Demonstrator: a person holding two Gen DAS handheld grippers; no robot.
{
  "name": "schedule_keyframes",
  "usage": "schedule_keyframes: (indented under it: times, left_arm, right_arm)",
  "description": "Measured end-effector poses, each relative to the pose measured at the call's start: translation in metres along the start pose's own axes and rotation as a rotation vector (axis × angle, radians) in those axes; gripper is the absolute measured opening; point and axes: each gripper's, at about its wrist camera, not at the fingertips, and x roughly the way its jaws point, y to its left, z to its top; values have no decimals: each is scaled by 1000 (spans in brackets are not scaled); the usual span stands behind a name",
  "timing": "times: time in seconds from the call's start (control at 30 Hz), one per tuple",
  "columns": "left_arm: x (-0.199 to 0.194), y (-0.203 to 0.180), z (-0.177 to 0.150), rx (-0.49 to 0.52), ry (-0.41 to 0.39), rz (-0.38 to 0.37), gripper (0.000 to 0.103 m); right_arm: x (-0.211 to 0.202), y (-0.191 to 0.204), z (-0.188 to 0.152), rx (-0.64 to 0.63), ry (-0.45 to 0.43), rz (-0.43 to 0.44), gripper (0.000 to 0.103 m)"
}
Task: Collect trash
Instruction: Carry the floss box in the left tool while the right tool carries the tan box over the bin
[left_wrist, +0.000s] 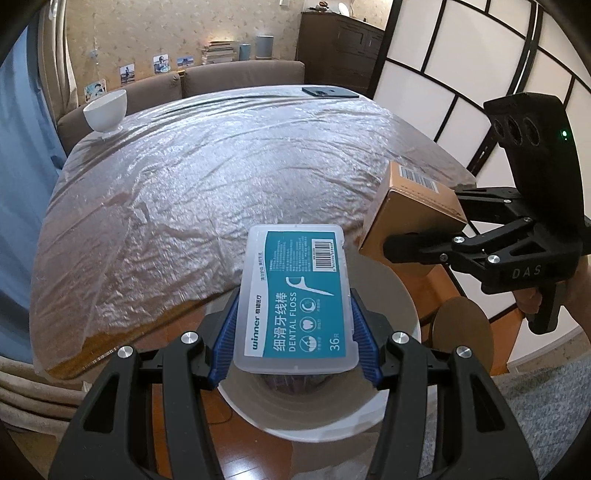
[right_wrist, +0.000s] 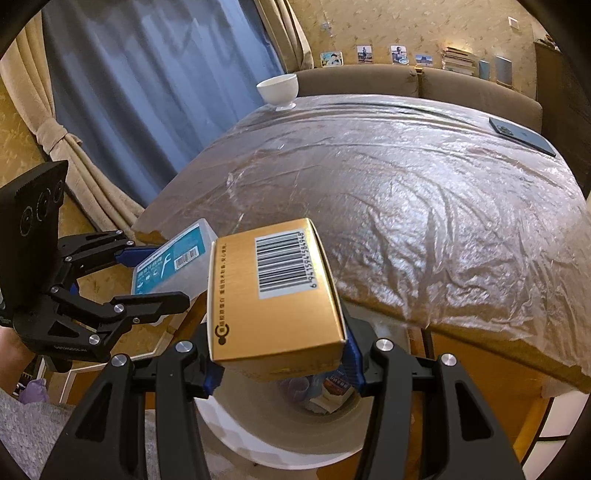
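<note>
Bin interior (right_wrist: 325, 397): mostly screened by gold box (right_wrist: 273, 291); contents too dim to name.
Bin rim (left_wrist: 325, 428): far part hidden under floss case (left_wrist: 295, 295).
Floss case small print: too fine to read.
Phone (left_wrist: 330, 92): edge-on, details unclear.
Wall photos (right_wrist: 364, 54): too small to make out.
Hand (left_wrist: 576, 291): cut off at frame edge.

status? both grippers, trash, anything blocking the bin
Left gripper shut on dental floss box. Right gripper shut on gold carton. Both held over white bin beside the table. Nothing blocking the bin mouth.
</note>
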Motion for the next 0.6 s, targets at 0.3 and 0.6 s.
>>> schedule_keyframes:
  times: [0.3,0.6]
  left_arm:
    - [8,-7,-13,24,49,-9,56]
    - [28,-11,-28,25,111,-11,56]
  right_arm:
    - [8,5,-22,-1,55,9,50]
    - [24,5,-44,-3,124,5,50]
